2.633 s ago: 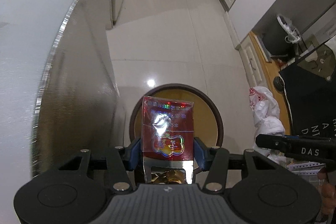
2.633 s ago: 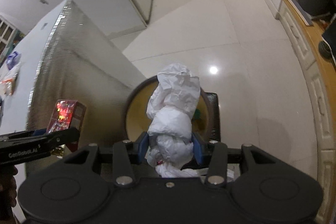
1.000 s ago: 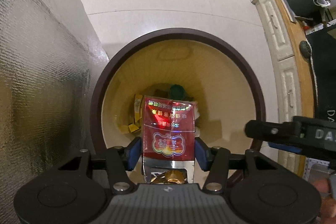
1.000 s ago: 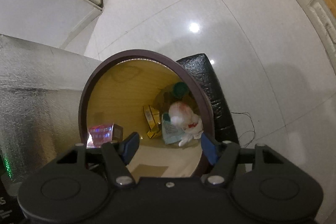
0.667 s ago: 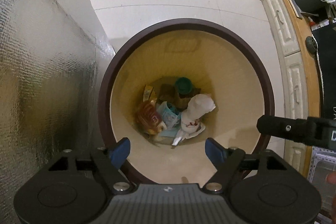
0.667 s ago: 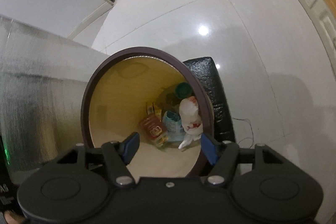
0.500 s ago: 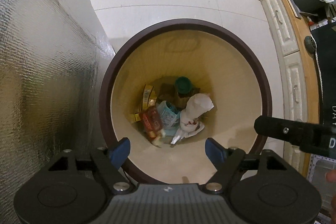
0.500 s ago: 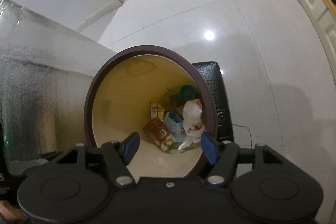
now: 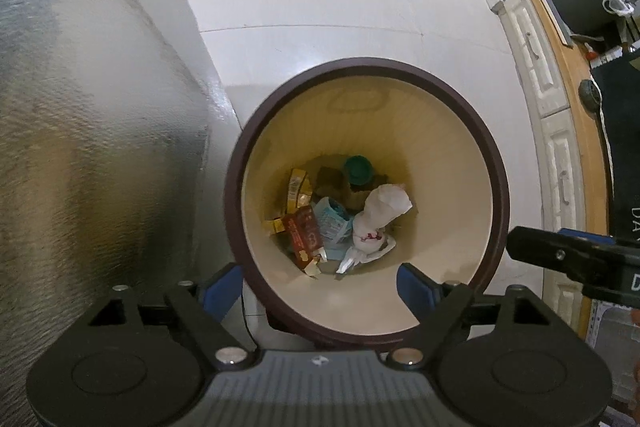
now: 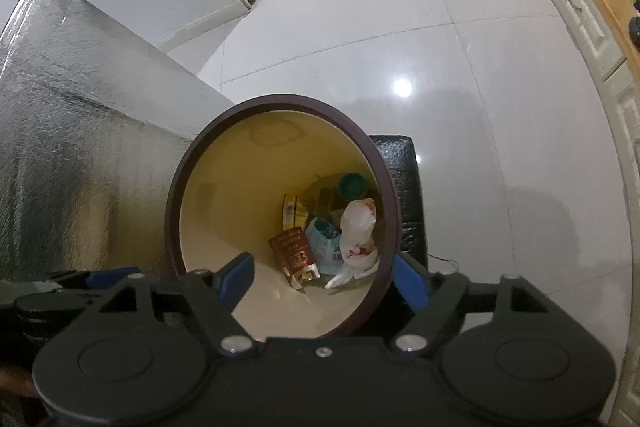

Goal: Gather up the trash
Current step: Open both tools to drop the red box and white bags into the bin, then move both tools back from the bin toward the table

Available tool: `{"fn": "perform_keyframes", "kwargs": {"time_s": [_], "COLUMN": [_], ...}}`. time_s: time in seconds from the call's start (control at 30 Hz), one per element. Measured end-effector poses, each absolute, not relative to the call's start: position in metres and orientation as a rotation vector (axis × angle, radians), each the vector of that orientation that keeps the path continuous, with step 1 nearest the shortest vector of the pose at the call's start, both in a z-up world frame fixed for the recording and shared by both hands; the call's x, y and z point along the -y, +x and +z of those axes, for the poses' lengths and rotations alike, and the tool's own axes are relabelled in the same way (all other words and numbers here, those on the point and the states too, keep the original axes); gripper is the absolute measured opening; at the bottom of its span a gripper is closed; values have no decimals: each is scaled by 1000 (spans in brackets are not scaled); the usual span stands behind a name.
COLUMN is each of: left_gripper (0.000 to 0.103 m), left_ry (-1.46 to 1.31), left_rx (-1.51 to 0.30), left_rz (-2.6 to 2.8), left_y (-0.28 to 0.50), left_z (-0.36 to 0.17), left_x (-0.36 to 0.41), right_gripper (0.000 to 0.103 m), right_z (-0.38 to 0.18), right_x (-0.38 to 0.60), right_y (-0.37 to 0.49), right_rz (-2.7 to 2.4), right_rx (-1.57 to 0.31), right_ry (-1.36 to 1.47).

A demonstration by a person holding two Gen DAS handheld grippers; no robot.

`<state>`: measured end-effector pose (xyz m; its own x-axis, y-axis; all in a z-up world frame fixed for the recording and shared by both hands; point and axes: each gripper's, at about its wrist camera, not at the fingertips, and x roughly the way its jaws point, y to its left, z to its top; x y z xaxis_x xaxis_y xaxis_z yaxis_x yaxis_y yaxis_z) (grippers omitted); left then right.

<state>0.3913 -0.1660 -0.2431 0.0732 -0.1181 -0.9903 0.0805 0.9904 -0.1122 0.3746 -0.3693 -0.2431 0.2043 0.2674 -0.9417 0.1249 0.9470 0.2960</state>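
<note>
Left wrist: the left gripper (image 9: 320,281) hangs over the bin (image 9: 240,215), jaws wide, empty; red packet (image 9: 303,237) and white wad (image 9: 378,217) lie inside. Right wrist: the right gripper (image 10: 322,277), jaws spread, empty, risks clipping the rim on withdrawal.

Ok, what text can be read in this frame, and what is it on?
"D": white, cut off at the frame edge, on the right gripper.
"DA": cut off, on the black fabric.
Red packet, blue packet and yellow packet in the bin: print too small to read.
</note>
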Motion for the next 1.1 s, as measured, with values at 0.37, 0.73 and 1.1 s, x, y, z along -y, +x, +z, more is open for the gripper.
{"fn": "perform_keyframes", "kwargs": {"time_s": [0.37, 0.73, 1.1], "left_gripper": [103, 103, 103], "left_ry": [-45, -54, -64], "left_rx": [-1446, -1414, -1358], "left_rz": [-98, -106, -122], "left_y": [379, 364, 340], "left_z": [-213, -188, -160], "left_x": [145, 134, 130], "right_gripper": [102, 103, 103], "right_z": [-216, -192, -165], "right_x": [364, 359, 357], "right_y": [365, 348, 326], "right_rz": [120, 108, 97], "right_rx": [-1329, -1309, -1272], "right_ry": [264, 161, 130]}}
